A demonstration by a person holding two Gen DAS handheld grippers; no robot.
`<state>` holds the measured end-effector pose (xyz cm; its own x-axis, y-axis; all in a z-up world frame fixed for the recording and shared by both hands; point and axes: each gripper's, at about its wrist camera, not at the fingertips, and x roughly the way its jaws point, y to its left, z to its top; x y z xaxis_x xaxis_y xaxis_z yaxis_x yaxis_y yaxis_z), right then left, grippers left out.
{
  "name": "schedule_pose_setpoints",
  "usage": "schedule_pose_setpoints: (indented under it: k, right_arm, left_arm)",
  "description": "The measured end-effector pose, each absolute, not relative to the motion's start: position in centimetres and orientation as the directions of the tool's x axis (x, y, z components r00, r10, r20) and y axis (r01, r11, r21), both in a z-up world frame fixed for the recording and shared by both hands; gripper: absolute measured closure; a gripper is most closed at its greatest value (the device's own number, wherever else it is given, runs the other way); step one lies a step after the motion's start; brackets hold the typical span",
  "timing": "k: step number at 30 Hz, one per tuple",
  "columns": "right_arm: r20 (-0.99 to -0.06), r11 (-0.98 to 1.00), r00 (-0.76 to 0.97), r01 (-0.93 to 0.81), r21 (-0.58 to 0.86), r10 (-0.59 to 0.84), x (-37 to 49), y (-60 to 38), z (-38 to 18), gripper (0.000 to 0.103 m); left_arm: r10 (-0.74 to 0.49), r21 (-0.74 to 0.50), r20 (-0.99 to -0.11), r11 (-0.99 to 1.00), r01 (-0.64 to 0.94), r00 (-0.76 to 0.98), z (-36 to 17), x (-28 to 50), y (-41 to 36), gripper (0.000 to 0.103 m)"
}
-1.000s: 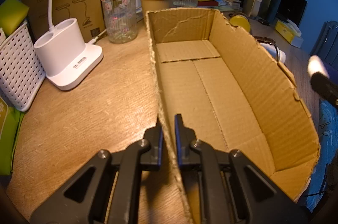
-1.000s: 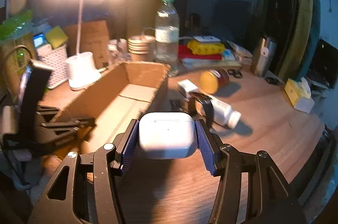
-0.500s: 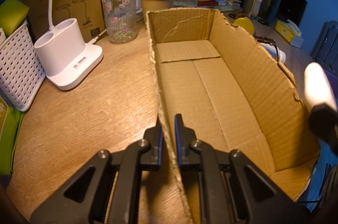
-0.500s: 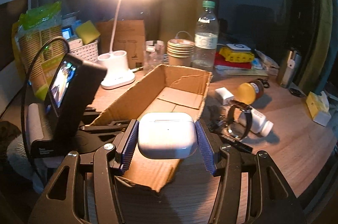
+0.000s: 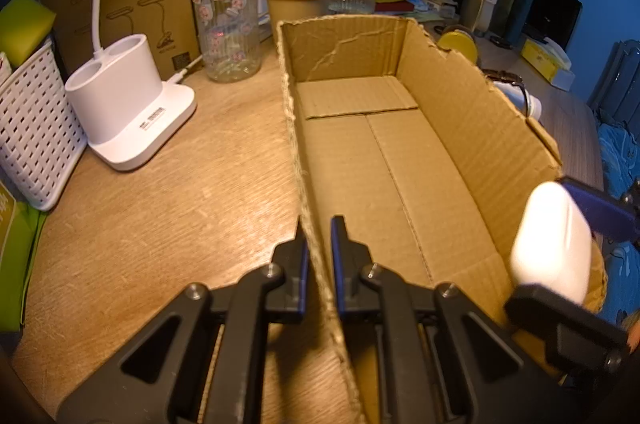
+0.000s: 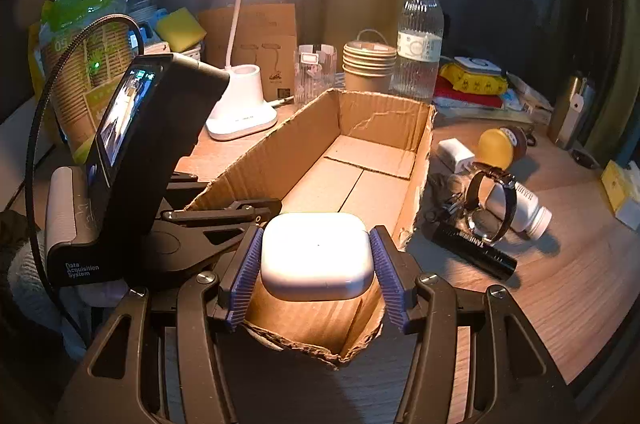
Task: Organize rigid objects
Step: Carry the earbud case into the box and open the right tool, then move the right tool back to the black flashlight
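Right wrist view: the right gripper (image 6: 316,264) is holding a white earbud case (image 6: 317,255) between its blue pads, hanging over the near end of the cardboard box (image 6: 376,120). Over on the other side, the left gripper (image 5: 319,256) is pinching the box's left wall, fingers narrow on the cardboard. A watch (image 6: 491,202), a flashlight (image 6: 474,251) and a pill bottle (image 6: 524,210) are lying on the desk (image 6: 560,264) just beside the box.
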<state>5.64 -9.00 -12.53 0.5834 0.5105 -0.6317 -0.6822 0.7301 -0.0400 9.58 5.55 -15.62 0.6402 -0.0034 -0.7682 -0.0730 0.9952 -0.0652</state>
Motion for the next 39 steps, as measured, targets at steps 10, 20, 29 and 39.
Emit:
schedule_pose_setpoints:
  k: [10, 20, 29, 39]
  right_arm:
    - [-0.622, 0.725, 0.568, -0.689, -0.002, 0.538, 5.5, -9.4, -12.0, 0.034]
    - [-0.58, 0.739, 0.601, -0.674, 0.002, 0.55, 5.3, -10.7, -10.9, 0.034]
    - [-0.546, 0.791, 0.662, -0.612, 0.003, 0.514, 6.7, -13.5, -9.9, 0.034]
    - [-0.555, 0.856, 0.714, -0.517, -0.006, 0.428, 9.3, -17.1, -10.8, 0.034]
  left_arm:
    - [-0.002, -0.066, -0.769, 0.995, -0.076, 0.639, -15.7, 9.7, 5.7, 0.092]
    - [-0.002, -0.066, -0.769, 0.995, -0.077, 0.639, -15.6, 9.7, 5.8, 0.092]
    - [-0.001, -0.066, -0.769, 0.995, -0.077, 0.639, -15.7, 9.7, 5.8, 0.092]
    - [-0.001, -0.066, -0.769, 0.995, -0.077, 0.639, -15.7, 9.7, 5.8, 0.092]
